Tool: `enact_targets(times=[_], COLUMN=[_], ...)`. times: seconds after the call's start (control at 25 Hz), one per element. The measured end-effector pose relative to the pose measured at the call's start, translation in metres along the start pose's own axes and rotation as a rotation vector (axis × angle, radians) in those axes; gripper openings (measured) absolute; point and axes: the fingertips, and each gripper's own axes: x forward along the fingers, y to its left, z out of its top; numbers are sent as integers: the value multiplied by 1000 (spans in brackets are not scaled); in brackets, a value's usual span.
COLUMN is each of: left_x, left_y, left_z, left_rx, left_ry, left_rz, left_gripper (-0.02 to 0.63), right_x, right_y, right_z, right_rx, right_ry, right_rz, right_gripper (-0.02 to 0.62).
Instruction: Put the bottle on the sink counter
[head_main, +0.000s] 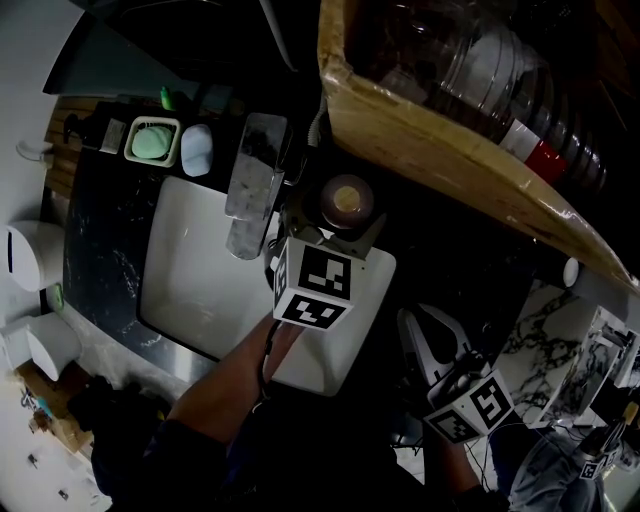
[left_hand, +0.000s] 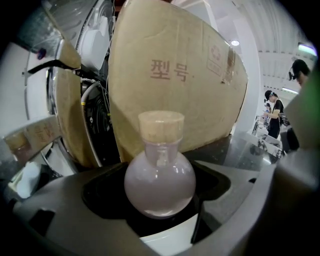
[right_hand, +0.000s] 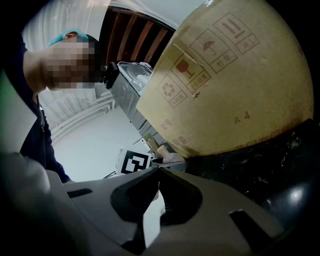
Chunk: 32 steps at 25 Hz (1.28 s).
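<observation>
Bottle (left_hand: 160, 182), round and corked, clamped in left gripper (head_main: 335, 235), jaws snug on the belly. Held at back-right corner of sink (head_main: 200, 290), just beside box (head_main: 450, 150). Can't tell if base touches counter (head_main: 100, 250) yet. Looks mid-task: grabbed, not released; set-down and let-go remain. Right gripper (right_hand: 159, 172) pinched closed, empty, off sink's right side. Tight at that corner: box wall close behind, faucet (head_main: 255, 175) just beside. More bare counter left of sink.

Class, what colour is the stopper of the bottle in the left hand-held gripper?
Cork tan; the stopper on the bottle shows best in the left gripper view.
</observation>
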Motion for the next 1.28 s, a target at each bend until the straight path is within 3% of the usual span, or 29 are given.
enact_targets(times=[0.72,1.28], left_x=[3,2], left_y=[2,0], left_z=[-3,-1], left_rx=[18,22], left_ry=[3,-16], left_rz=[41,25], left_gripper=[391,397], right_x=[0,-1], right_y=[1,10], right_z=[10,15], right_rx=[-14,11], right_ry=[-13,-33], right_rz=[1,-5], right_gripper=[26,26])
